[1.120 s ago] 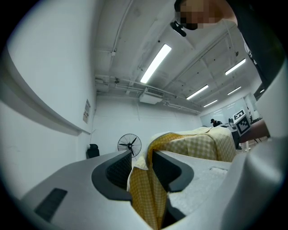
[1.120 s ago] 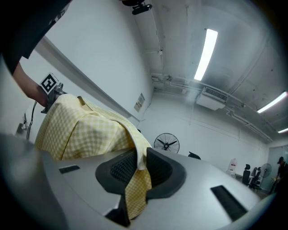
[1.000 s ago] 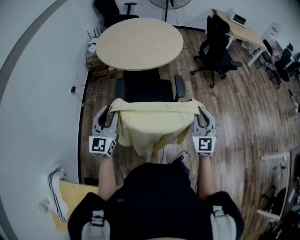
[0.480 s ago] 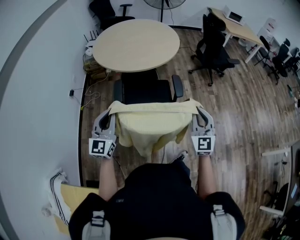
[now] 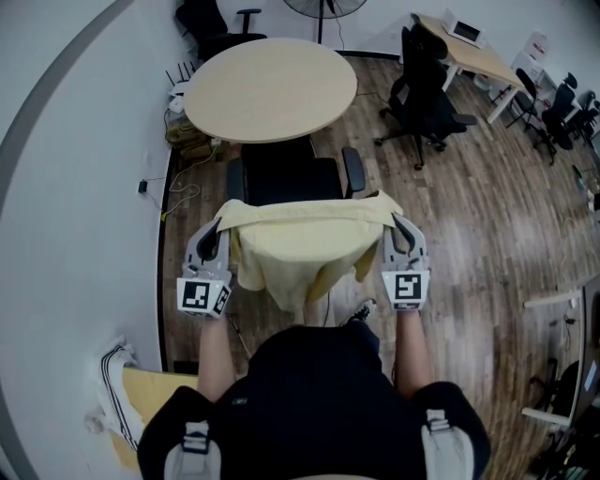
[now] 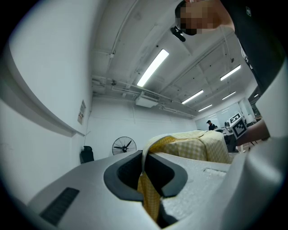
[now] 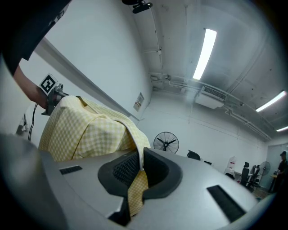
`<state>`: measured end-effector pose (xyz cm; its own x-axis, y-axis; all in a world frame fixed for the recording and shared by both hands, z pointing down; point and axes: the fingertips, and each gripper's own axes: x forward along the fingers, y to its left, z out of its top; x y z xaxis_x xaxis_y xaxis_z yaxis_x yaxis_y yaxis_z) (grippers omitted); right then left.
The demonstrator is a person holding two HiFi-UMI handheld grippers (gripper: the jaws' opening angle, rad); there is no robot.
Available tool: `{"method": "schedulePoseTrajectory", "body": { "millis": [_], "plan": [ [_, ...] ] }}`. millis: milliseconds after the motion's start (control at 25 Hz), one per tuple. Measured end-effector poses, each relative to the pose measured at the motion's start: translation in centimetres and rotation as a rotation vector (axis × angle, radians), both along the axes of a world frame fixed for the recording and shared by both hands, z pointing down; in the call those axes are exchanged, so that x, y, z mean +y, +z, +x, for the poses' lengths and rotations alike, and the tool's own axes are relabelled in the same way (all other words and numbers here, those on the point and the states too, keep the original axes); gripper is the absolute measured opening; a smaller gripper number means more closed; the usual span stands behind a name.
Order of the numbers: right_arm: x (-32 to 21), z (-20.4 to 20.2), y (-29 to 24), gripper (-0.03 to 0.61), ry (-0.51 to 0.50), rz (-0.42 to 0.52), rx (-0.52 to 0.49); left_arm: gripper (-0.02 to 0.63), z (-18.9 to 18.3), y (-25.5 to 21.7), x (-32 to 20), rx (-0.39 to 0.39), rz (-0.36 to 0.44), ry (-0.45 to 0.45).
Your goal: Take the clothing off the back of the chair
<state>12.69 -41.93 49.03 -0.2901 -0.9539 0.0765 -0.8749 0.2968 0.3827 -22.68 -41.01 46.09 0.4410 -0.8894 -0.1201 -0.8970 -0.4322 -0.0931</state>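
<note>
Shirt (image 5: 302, 246) lies crosswise over the chair (image 5: 286, 183) back between left tongs (image 5: 221, 228) and right tongs (image 5: 394, 225), each clamped on one end, so both should lift together

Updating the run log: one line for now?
left tool: shut on clothing | right tool: shut on clothing | clothing: draped over chair

Round table (image 5: 270, 89) sits straight ahead of my left tong (image 5: 220, 230) & right tong (image 5: 396, 227). Fan (image 5: 323, 7) stands beyond it. Black office chair (image 5: 427, 94) + desk (image 5: 473, 52) are well off to the right tong's right.
</note>
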Motion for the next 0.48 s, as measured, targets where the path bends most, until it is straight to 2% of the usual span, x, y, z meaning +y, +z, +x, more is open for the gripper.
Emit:
{"method": "schedulePoseTrajectory", "body": {
  "millis": [480],
  "plan": [
    [2.4,-0.4,0.5,0.003,0.010,0.001,-0.009,0.008,-0.2,0.5,1.7,0.005,0.002,0.017]
  ]
}}
